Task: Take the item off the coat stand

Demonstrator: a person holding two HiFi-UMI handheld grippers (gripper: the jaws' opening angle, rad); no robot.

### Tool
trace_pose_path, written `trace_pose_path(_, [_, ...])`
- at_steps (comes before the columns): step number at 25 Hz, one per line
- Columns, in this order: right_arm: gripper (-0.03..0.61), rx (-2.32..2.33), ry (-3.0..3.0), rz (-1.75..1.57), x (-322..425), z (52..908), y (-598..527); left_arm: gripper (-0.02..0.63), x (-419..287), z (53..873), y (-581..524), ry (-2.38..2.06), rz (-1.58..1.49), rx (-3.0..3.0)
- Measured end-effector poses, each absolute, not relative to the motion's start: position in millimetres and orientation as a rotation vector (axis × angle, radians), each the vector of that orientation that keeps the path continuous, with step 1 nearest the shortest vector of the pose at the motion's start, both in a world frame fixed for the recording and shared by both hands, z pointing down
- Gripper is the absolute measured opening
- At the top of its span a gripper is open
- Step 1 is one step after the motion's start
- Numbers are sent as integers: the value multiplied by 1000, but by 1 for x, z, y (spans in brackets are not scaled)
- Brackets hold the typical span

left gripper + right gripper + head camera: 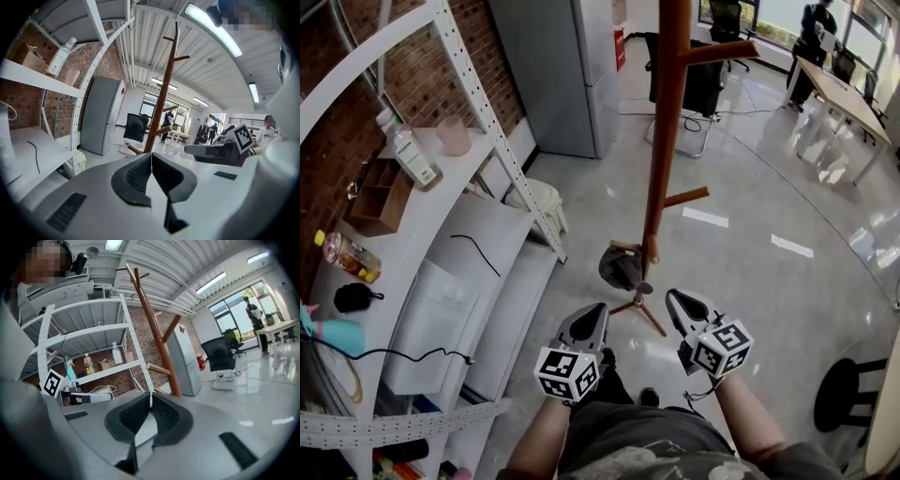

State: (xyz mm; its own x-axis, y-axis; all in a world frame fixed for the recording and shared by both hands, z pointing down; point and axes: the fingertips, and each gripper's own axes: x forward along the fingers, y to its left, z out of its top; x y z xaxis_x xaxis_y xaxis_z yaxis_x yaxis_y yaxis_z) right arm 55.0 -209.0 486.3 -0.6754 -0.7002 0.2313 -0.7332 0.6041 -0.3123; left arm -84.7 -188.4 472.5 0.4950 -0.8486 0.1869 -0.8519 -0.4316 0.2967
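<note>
A tall brown wooden coat stand (661, 159) rises from the glossy floor in front of me. A dark grey cap-like item (621, 267) hangs on a low peg near its base. My left gripper (592, 309) is held low, just short of the stand's feet, with its jaws shut and empty. My right gripper (674, 298) is beside it on the right, also shut and empty. The left gripper view shows its closed tips (151, 155) and the stand (161, 101) beyond. In the right gripper view its closed tips (150, 397) point toward the stand (157, 341). The item is hidden in both gripper views.
A white shelving rack (469, 141) runs along the brick wall at left, holding bottles, a wooden box and a black cable. A grey refrigerator (572, 66) and an office chair (703, 84) stand behind the coat stand. A black stool (848, 394) is at the lower right.
</note>
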Motion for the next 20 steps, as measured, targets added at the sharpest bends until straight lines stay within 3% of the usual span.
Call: trace_pose_path(20, [18,1299,-2580,711,27,545,-248,11,-108,562,-278,-1351,266,2345])
